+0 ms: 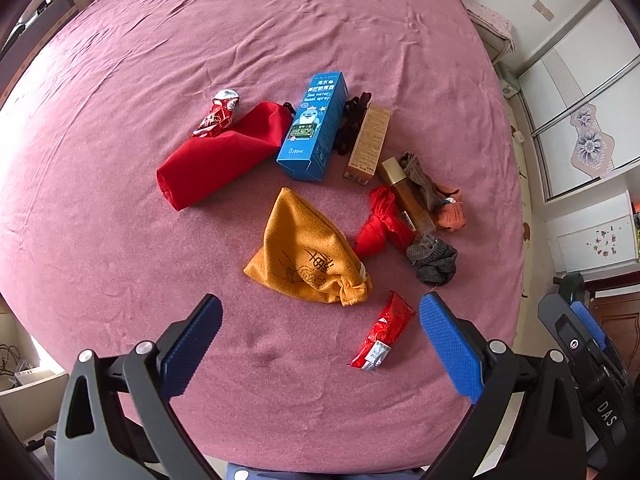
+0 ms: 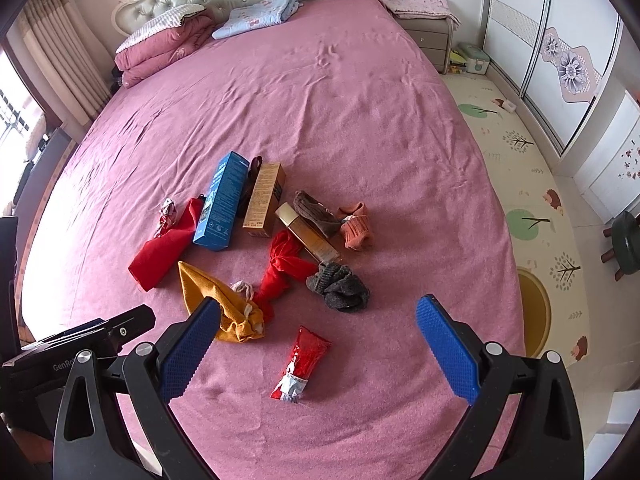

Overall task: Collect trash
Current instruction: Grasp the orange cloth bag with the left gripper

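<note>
On the pink bed (image 1: 120, 80) (image 2: 360, 100) lies a scatter of items. Nearest me is a red snack wrapper (image 1: 382, 332) (image 2: 300, 364). A second crumpled red-and-white wrapper (image 1: 218, 114) (image 2: 167, 214) lies at the far left of the pile. A blue nasal-spray box (image 1: 316, 126) (image 2: 222, 208), a brown box (image 1: 368, 144) (image 2: 264, 200) and a gold bottle (image 1: 406, 196) (image 2: 310, 234) lie among them. My left gripper (image 1: 320, 320) hovers open just before the orange pouch (image 1: 308, 252) (image 2: 220, 304). My right gripper (image 2: 318, 324) is open above the near wrapper. Nothing is held.
A red pouch (image 1: 216, 156) (image 2: 164, 248), knotted red cloth (image 1: 382, 224) (image 2: 280, 272), grey socks (image 1: 432, 258) (image 2: 340, 286) and an orange sock (image 1: 450, 208) (image 2: 356, 224) share the pile. Folded quilts (image 2: 164, 48) lie by the headboard. A play mat (image 2: 520, 200) and stool (image 2: 626, 240) are right.
</note>
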Available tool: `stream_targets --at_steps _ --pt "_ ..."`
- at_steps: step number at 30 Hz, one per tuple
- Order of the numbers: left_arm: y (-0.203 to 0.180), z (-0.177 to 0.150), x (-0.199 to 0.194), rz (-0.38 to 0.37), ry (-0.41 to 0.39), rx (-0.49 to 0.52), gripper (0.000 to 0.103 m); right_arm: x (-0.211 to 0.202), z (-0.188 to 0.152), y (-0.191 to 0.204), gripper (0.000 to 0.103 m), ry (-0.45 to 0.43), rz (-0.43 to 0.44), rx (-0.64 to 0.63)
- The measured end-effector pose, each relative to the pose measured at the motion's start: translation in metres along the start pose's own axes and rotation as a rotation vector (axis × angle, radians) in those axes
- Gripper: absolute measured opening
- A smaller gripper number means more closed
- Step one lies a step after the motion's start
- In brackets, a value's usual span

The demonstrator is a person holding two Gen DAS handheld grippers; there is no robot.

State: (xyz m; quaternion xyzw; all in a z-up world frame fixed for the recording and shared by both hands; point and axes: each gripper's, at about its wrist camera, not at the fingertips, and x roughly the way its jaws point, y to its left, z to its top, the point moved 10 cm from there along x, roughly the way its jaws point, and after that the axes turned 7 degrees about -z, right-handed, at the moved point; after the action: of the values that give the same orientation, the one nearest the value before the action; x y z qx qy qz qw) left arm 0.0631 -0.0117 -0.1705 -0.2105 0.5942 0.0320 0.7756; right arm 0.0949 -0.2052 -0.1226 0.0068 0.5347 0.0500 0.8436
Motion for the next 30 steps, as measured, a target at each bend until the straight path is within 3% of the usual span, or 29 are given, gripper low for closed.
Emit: stream_targets --at_steps 10,25,28,30 --pt "0.009 0.006 0.057 -0.014 0.105 -0.162 0.098 0.044 0.003 -0.004 0.094 0.05 0.012 -0.017" --pt "0.029 0.012 0.145 0.064 0.215 -0.29 0.09 0.097 -0.011 0.0 0.094 0.157 0.025 -0.035" --pt "0.032 0.014 0.159 0.078 0.237 -0.298 0.074 0.105 -0.012 0.002 0.094 0.171 0.028 -0.044" --pt "0.03 0.014 0.165 0.047 0.249 -0.308 0.064 0.109 -0.013 0.004 0.094 0.18 0.029 -0.048"
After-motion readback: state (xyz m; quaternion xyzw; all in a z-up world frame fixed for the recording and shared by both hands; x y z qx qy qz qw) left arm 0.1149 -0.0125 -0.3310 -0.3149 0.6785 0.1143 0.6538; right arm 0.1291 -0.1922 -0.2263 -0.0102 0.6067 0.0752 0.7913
